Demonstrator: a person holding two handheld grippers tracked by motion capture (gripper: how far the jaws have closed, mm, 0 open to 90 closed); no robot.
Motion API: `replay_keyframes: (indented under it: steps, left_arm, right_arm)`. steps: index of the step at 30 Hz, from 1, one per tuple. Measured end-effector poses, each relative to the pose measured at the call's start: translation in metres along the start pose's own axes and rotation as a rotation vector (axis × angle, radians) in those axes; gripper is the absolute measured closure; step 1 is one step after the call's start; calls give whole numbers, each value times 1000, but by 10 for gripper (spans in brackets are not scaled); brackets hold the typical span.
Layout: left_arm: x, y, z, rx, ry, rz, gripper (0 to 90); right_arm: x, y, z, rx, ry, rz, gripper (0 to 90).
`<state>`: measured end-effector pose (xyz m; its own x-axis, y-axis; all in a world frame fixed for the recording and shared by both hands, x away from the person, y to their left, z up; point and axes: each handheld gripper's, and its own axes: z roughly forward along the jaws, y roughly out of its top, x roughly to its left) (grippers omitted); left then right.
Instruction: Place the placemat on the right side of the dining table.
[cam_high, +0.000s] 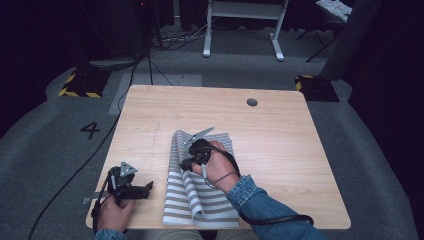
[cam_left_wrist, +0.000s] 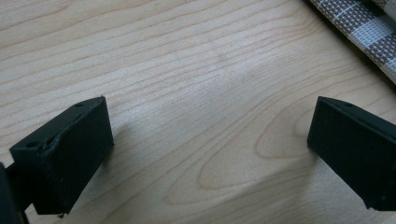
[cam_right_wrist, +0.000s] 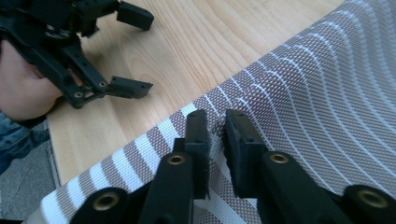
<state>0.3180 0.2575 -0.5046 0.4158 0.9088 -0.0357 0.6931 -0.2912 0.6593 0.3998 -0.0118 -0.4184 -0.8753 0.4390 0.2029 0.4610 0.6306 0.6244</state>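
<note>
At the far left of the high view, a white numeral "4" (cam_high: 90, 130) is marked on the grey floor (cam_high: 45, 150), the one readable marking in sight, with a black-and-yellow hazard-striped block (cam_high: 80, 85) above it and a second one (cam_high: 312, 85) at upper right. Moving right to the lower left corner of the worktop (cam_high: 280, 150), the left hand-held gripper (cam_high: 146, 189) sits in the person's left hand (cam_high: 114, 212), jaws spread wide and pointing right toward the cloth. The left gripper view shows what the high view cannot: bare wood grain between its two black jaws, nothing between them, and a corner of the weave at the upper right of the frame. Centre frame, there is one striped cloth (cam_high: 200, 185), grey and white, rumpled and running down to the near edge of the worktop. On it is the right hand-held gripper (cam_high: 186, 162), one of two in all. The right gripper view brings the close detail: jaws nearly closed, pinching a small ridge of the striped cloth (cam_right_wrist: 299, 102) near its edge, with the left hand-held gripper (cam_right_wrist: 135, 51) open at the upper left of that frame. Farther right, a single round hole (cam_high: 252, 102) sits in the worktop's upper right.
</note>
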Motion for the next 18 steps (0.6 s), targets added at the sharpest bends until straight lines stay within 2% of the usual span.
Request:
replay_keyframes:
  steps: [3, 4, 5, 7, 8, 9, 10, 18]
  left_arm:
    - [0, 0, 0, -2, 2, 2, 2]
    - [0, 0, 0, -2, 2, 2, 2]
    - [0, 0, 1, -4, 3, 2, 2]
    - [0, 0, 1, -4, 2, 2, 2]
    - [0, 0, 1, -3, 2, 2, 2]
    - [0, 0, 1, -3, 2, 2, 2]
    - [0, 0, 1, -4, 2, 2, 2]
    - [0, 0, 1, -5, 1, 0, 2]
  right_arm:
    - [-2, 0, -19, -16, -11, -11, 832]
    - [-2, 0, -19, -16, -11, -11, 832]
    - [-3, 0, -32, -26, -20, -21, 848]
    - [-4, -1, -45, -40, -33, -26, 855]
    - [-4, -2, -52, -48, -36, -22, 858]
    - [-4, -2, -52, -48, -36, -22, 858]
    - [-6, -2, -69, -67, -47, -5, 862]
    - [-18, -10, -125, -159, -94, 31, 871]
